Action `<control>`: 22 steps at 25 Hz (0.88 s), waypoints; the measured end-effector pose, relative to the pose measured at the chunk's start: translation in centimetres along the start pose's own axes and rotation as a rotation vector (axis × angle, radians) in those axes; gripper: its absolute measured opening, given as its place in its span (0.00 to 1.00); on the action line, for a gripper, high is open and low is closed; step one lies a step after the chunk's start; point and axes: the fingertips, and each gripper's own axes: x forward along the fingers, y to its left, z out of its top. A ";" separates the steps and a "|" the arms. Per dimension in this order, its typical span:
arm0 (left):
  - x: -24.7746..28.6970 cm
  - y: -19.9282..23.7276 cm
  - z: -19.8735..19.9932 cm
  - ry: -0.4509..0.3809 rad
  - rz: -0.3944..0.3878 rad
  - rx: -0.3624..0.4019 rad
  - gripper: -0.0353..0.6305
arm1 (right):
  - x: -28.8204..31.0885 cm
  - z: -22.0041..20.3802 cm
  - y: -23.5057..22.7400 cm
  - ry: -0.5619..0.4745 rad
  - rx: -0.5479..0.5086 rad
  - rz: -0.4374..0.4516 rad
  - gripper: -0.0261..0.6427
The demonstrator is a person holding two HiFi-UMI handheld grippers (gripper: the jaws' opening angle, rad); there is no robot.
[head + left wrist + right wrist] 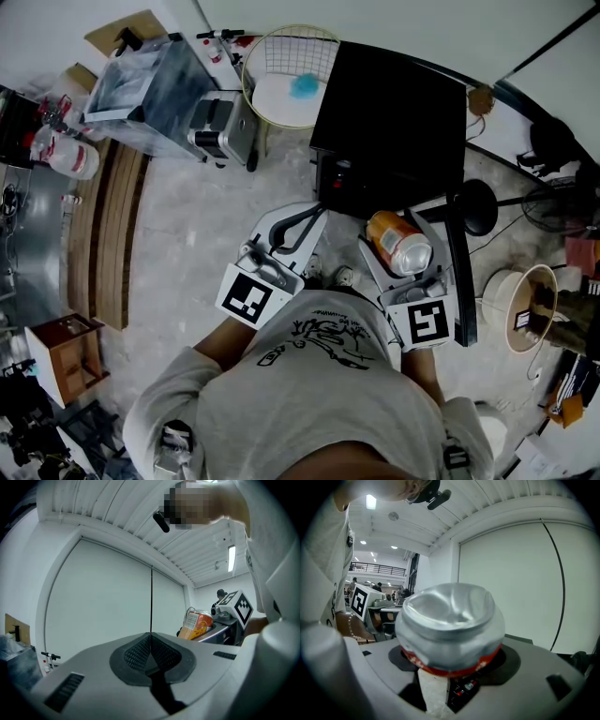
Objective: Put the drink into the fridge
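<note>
Step in hand: carry. The drink (pixel 396 242) is up off the floor and being brought to the fridge (pixel 389 103), the black box at your 12 o'clock, just beyond both grippers.

Right gripper (pixel 405 246), at your 1 o'clock: jaws stand wide and are clamped on the drink. It is an orange can lying along the jaws, its silver end toward the gripper's own camera.

Left gripper (pixel 151 641), at your 11 o'clock: pads pressed together with nothing between them. It touches nothing and points level at the pale wall.

Next move, as a judgement: from above the fridge looks closed, though the door's face is hardly visible. You would likely need the empty left gripper to pull it open before the can goes in. Keep the right grip firm, since a round can may roll between the pads

Also noted: wire basket (pixel 281 75) at 11 o'clock, farther out, well apart from the work
</note>
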 end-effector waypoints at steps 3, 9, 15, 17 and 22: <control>0.9 -0.3 0.3 -0.007 0.011 -0.006 0.09 | -0.5 0.0 -0.9 0.003 0.002 0.003 0.54; 2.2 -0.7 0.5 -0.006 0.013 0.004 0.09 | -0.5 0.1 -2.4 -0.002 0.003 0.010 0.54; 2.5 -0.9 0.0 0.016 0.009 -0.001 0.09 | -0.6 -0.5 -2.6 0.018 0.001 0.022 0.54; 2.5 -1.0 -0.3 0.022 0.008 -0.002 0.09 | -0.6 -0.9 -2.5 0.032 -0.002 0.026 0.54; 2.6 -1.1 -1.4 0.047 0.004 -0.008 0.09 | -0.5 -1.5 -2.4 0.040 0.013 0.033 0.54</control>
